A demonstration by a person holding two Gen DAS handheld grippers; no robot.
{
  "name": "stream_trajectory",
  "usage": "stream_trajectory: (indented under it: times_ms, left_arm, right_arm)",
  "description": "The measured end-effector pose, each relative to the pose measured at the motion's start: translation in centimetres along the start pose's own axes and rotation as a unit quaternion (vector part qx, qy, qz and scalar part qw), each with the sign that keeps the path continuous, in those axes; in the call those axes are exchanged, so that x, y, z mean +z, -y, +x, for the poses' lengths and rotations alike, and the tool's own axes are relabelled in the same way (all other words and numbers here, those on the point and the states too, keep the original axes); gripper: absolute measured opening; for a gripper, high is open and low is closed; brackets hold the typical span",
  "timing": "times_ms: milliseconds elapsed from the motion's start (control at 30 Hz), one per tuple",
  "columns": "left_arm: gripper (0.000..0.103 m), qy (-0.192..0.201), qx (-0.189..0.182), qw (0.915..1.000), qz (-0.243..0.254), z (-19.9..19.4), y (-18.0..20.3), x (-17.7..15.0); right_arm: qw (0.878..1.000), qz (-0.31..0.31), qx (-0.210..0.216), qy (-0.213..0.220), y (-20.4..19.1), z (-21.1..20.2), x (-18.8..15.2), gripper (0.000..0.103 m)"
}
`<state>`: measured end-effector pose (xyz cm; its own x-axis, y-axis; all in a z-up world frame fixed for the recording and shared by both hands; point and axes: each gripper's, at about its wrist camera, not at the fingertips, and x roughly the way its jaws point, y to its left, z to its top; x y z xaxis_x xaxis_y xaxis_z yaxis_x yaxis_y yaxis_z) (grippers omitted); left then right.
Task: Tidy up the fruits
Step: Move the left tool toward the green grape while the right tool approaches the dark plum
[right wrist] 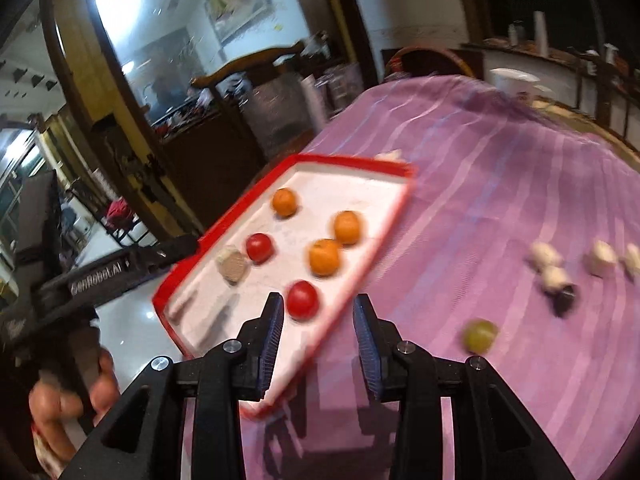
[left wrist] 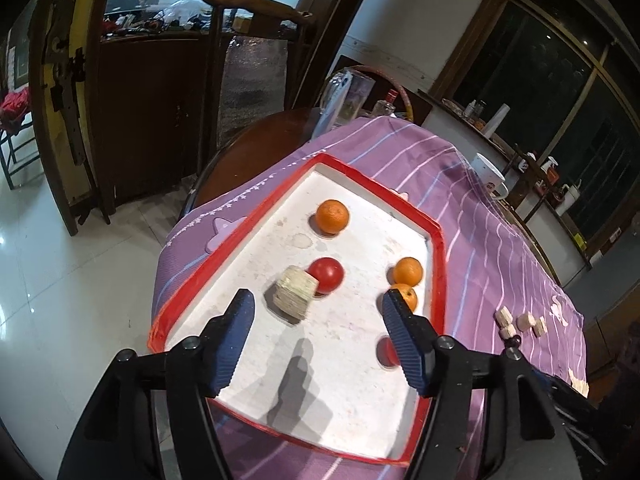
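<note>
A white tray with a red rim [left wrist: 439, 264] [right wrist: 352, 160] lies on the purple striped cloth. In it are three oranges [left wrist: 332, 216] [left wrist: 407, 271] [left wrist: 408, 295], two red tomatoes [left wrist: 327, 274] [right wrist: 302, 299] and a pale wooden block [left wrist: 294, 294] [right wrist: 232, 265]. A green fruit [right wrist: 480, 335] lies on the cloth right of the tray. My left gripper [left wrist: 318, 308] is open and empty above the tray's middle. My right gripper [right wrist: 319, 314] is open and empty above the tray's near right rim, by the near tomato. The right wrist view is blurred.
Several small pale wooden blocks [left wrist: 520, 322] [right wrist: 554, 266] lie on the cloth to the right, with a small dark piece [right wrist: 564, 300]. A white mug [left wrist: 490, 176] stands at the far table edge. A wooden chair [left wrist: 256, 4] and a cabinet stand behind the table.
</note>
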<state>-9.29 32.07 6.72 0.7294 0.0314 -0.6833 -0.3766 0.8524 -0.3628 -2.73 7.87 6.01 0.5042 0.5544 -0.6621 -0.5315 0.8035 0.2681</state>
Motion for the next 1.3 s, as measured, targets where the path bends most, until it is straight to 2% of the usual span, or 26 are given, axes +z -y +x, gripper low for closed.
stream_trajectory:
  times_ms: [233,367,567,800,1000,1300]
  left_arm:
    - [0.066,-0.001,-0.015,0.9992,0.038,-0.6,3.5,-0.9]
    - [0.066,-0.017,-0.024,0.9964,0.079,-0.1,7.0,-2.1]
    - [0.066,-0.042,-0.026,0.985,0.165,0.8,12.8,-5.2]
    - [0.066,-0.035,0.008,0.966,0.256,0.9,17.1,-8.3]
    - [0.066,-0.043,0.015,0.9615,0.271,1.4,18.0,-9.1]
    - [0.067,-0.051,0.021,0.962,0.267,2.1,17.6,-9.2]
  right_arm:
    - [0.992,0.043,-0.122,0.005,9.5,-6.8,-4.0,0.042]
    - [0.986,0.088,-0.142,0.007,13.8,-9.1,-5.2,0.042]
    - [0.985,0.113,-0.133,0.012,15.7,-10.0,-6.1,0.042]
    - [0.989,0.093,-0.113,0.004,14.9,-8.7,-6.7,0.042]
    - [0.989,0.094,-0.111,0.003,15.2,-8.7,-7.0,0.042]
    - [0.987,0.103,-0.119,-0.002,15.7,-8.7,-7.0,0.042]
